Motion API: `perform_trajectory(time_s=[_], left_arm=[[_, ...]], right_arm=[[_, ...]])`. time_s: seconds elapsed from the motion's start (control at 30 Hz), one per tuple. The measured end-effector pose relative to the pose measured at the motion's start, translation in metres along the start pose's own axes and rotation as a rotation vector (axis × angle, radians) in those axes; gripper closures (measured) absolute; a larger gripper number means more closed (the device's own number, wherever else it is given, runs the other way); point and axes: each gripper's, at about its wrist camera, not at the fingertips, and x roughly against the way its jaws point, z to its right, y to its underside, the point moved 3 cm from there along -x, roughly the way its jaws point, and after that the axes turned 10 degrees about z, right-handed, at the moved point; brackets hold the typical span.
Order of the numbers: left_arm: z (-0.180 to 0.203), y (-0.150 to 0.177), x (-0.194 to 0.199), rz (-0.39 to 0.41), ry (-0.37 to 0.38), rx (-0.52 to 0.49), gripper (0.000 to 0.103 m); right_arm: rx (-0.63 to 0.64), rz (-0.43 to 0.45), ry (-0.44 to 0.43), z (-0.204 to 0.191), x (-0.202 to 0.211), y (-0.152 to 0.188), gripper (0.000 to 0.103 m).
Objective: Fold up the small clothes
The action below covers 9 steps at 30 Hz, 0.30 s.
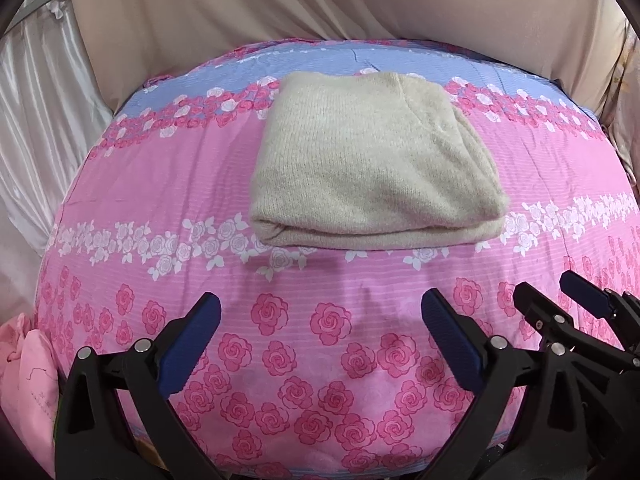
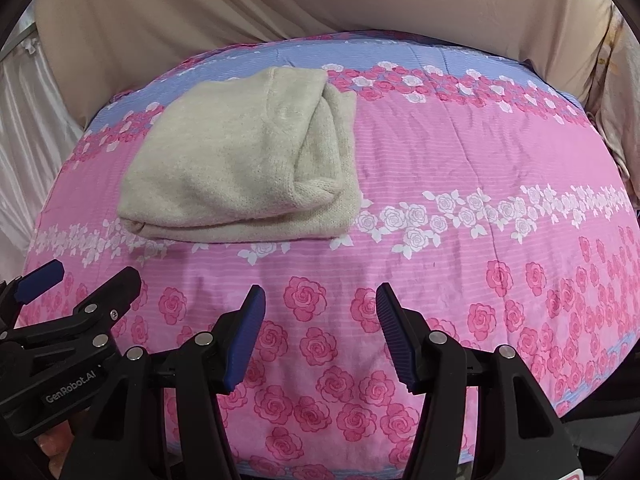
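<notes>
One cream knit garment (image 1: 372, 168), folded, lying on the far half of a rose-print bed cover (image 1: 160, 184); two grippers near the front edge, left gripper (image 1: 320, 316) and right gripper (image 2: 320, 312), each spread wide and holding nothing; beige curtain (image 1: 280, 0) behind; nothing between grippers and garment

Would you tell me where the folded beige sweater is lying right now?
The beige sweater lies folded on the floral bedspread, centred ahead in the left wrist view and left of centre in the right.
</notes>
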Motion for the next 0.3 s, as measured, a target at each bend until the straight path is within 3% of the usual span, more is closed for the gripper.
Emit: perform_trajectory(time_s=[0.3], left_arm=[[0.0014, 0.0025, -0.0041, -0.019, 0.011, 0.008, 0.008]], right_arm=[[0.003, -0.009, -0.001, 0.0014, -0.0021, -0.0003, 0.047]])
